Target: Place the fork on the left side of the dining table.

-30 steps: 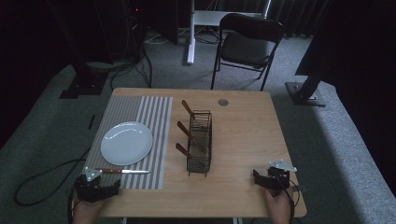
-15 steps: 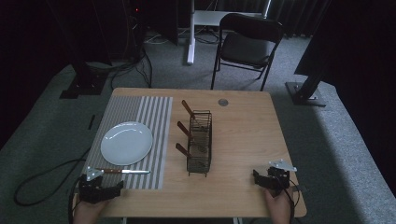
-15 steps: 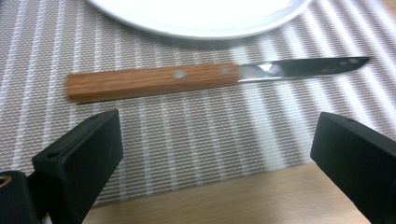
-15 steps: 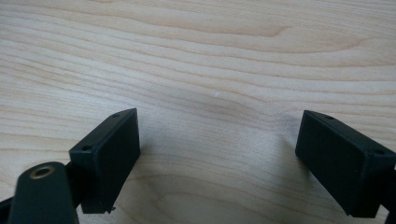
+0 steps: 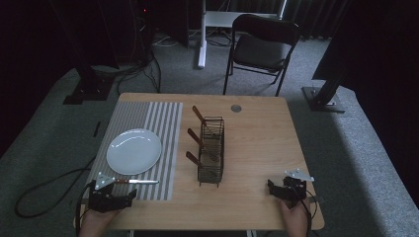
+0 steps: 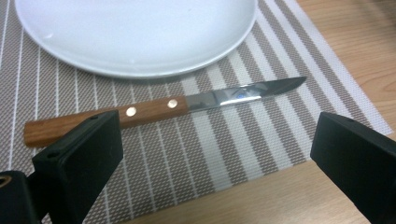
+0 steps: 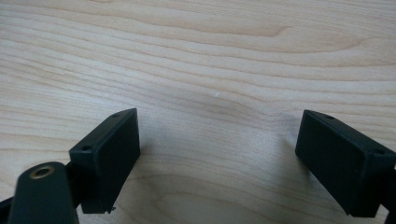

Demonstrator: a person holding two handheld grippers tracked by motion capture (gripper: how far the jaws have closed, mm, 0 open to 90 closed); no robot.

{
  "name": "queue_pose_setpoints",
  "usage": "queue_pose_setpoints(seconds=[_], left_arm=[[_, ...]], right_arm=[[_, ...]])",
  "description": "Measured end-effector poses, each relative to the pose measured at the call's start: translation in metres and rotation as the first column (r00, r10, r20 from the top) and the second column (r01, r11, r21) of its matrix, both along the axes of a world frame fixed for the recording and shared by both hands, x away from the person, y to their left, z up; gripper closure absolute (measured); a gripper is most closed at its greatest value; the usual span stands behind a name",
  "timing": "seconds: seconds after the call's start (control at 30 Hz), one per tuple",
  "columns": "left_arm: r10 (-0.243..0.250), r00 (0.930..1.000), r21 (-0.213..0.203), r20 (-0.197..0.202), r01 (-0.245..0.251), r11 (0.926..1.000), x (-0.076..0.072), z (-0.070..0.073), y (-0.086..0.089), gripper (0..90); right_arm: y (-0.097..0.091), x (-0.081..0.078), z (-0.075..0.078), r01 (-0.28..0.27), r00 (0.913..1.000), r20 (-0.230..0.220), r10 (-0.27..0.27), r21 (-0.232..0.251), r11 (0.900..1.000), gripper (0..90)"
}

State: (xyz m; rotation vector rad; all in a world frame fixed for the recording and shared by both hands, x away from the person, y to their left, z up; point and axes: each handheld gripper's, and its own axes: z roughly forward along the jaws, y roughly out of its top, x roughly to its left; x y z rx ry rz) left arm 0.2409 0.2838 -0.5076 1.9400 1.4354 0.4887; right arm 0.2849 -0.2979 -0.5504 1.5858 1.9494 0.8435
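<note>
Left gripper (image 5: 112,197): lower left of the high view, jaws wide open, holding nothing.
Right gripper (image 5: 286,190): lower right, jaws spread over bare desk (image 5: 257,143).
Knife (image 6: 154,108): flat on the striped placemat (image 6: 224,149), just beyond the left jaws, untouched.
Plate (image 5: 134,151): just past the knife.
Wire caddy (image 5: 211,149): mid-frame, holding wooden-handled cutlery.

Room was dim, w/ dark curtains at back & sides. Grey carpet floor (image 5: 163,79) ran all round a light wood table (image 5: 262,143). Black folding chair (image 5: 262,47) stood behind it, near a white stand post (image 5: 202,34). Black cables (image 5: 44,185) trailed at left.
</note>
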Motion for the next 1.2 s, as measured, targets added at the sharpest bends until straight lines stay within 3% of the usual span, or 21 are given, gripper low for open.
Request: queue_pose_setpoints(seconds=[0.4,0.8,1.07,1.2], left_arm=[[-0.062,0.9980,-0.029,0.008,0.062,0.9976,0.008,0.010,-0.012,2.6],[-0.111,0.9925,-0.069,0.053,0.114,0.9911,0.015,0.027,-0.021,3.3],[-0.147,0.9866,-0.072,0.071,0.152,0.9857,0.023,0.039,-0.028,3.3],[-0.177,0.9800,-0.064,0.091,0.183,0.9810,0.028,0.046,-0.035,3.3]], right_arm=[[0.000,0.000,0.000,0.000,1.0000,-0.001,0.000,0.001,1.0000,13.4],[0.000,0.000,0.000,0.000,1.0000,-0.001,0.000,0.000,1.0000,13.4],[0.000,0.000,0.000,-0.001,1.0000,0.001,0.001,0.000,1.0000,13.4],[0.000,0.000,0.000,-0.001,1.0000,0.001,0.001,0.000,1.0000,13.4]])
